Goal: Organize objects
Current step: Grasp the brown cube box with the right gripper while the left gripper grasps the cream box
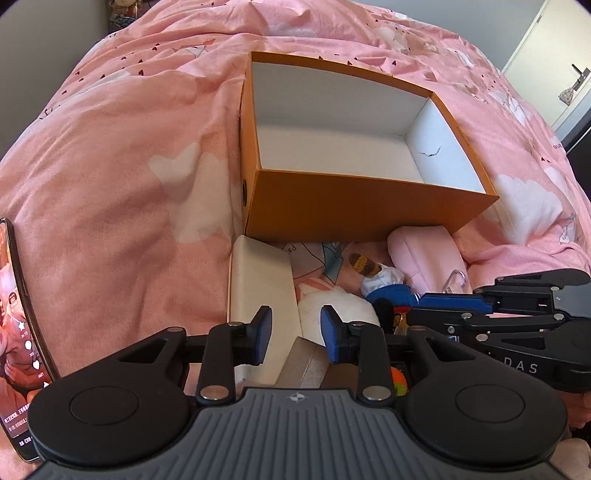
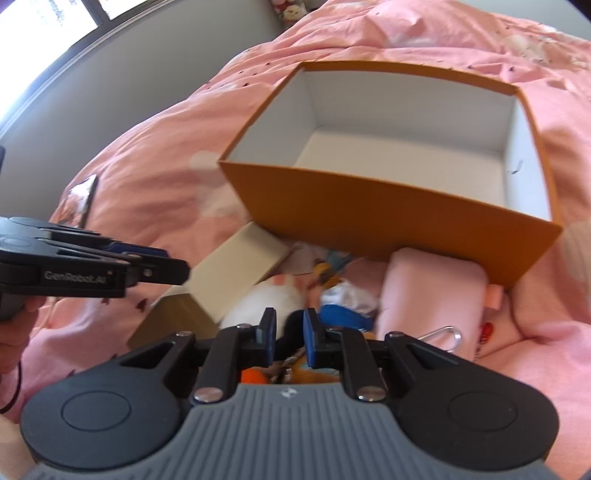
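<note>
An open orange box with a bare white inside stands on the pink bedspread. Objects lie in a heap before it. My left gripper is shut on a cream box, whose tan end shows between the pads. A small toy figure in blue and white, with a striped tail, lies beside a white plush. My right gripper is shut on a dark part of that toy.
A pink pouch with a metal clip lies right of the toy. A lit phone rests on the bedspread at the left. A door stands far right, and a window far left.
</note>
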